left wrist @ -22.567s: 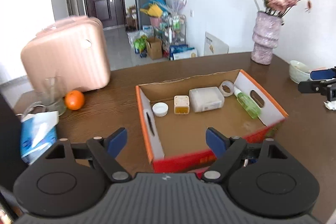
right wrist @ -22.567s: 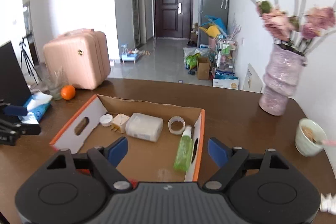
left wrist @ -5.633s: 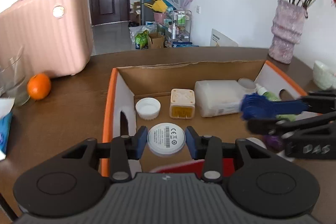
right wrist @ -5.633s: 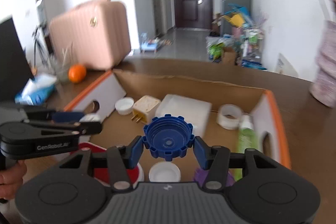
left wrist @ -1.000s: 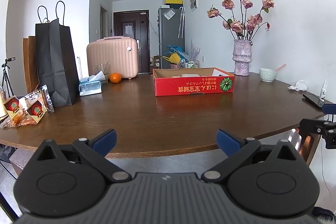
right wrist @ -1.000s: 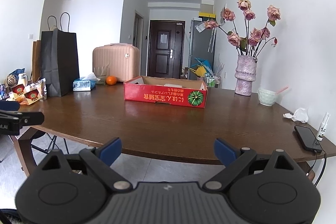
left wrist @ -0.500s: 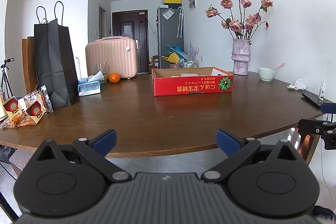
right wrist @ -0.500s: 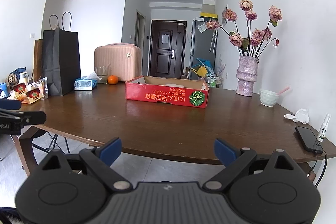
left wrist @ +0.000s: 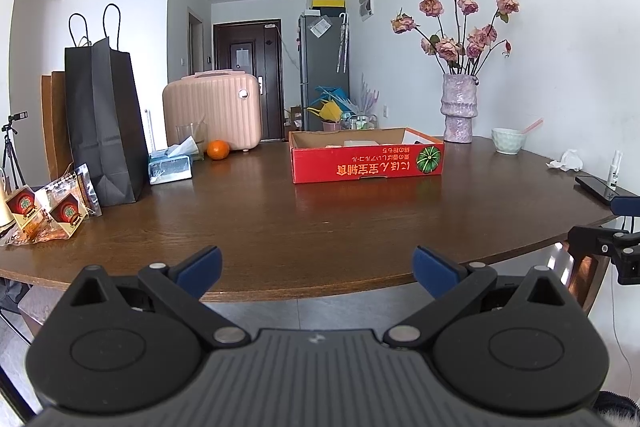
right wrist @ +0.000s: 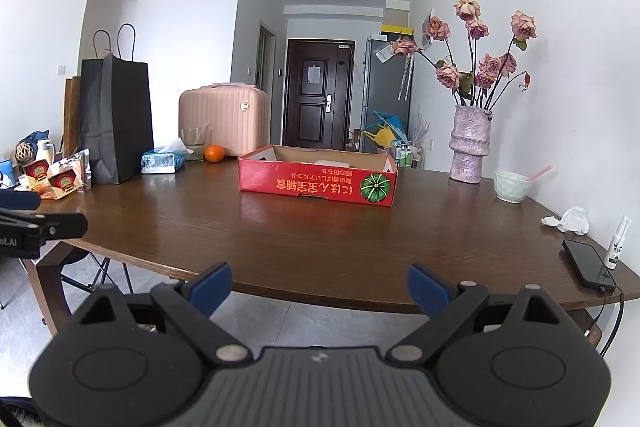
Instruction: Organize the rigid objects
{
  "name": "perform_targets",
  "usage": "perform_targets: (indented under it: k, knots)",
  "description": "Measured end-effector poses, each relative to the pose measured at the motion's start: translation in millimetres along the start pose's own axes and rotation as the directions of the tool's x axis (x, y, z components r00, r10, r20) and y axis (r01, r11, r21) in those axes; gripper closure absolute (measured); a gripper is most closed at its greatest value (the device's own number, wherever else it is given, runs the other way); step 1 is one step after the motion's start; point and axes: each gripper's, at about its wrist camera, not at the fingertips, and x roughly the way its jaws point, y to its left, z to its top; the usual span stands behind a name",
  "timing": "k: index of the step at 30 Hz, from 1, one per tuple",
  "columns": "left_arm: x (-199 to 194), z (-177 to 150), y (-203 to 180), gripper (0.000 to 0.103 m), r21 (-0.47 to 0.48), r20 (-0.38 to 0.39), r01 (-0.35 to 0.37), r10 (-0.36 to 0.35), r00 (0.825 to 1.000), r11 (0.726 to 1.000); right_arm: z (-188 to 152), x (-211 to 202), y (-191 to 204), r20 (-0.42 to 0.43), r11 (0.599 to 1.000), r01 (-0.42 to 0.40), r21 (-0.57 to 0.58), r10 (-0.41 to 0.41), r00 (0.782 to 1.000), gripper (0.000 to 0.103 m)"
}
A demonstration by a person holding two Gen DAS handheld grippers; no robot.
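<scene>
Red box (left wrist: 367,163) sits well beyond both grippers' wide-open, empty jaws; contents barely visible.

My views are bright with even daylight, both sharp throughout. The tabletop (left wrist: 320,219) shows soft glare around 12 o'clock near the box (right wrist: 318,181). Fisheye bending curves walls, and corners go black.

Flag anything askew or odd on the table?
Only small things: the red box has its print upside down from here, a crumpled tissue lies loose near the phone. Both grippers open, empty, off the table's edge.
</scene>
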Motion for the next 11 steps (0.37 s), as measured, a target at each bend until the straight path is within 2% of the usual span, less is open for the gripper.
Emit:
perform_targets:
  k: [9, 11]
  knots:
    - [-1.1, -0.7, -0.5, 0.0, 0.005, 0.008, 0.009, -0.009, 1.0, 1.0, -0.7, 0.3, 0.1, -0.001, 1.0, -0.002, 0.0, 0.002, 1.0, 0.008]
    - [0.3, -1.5, 0.4, 0.0, -0.002, 0.012, 0.033, -0.033, 0.999, 0.999, -1.3, 0.9, 0.1, -0.003, 1.0, -0.003, 0.004, 0.003, 1.0, 0.008]
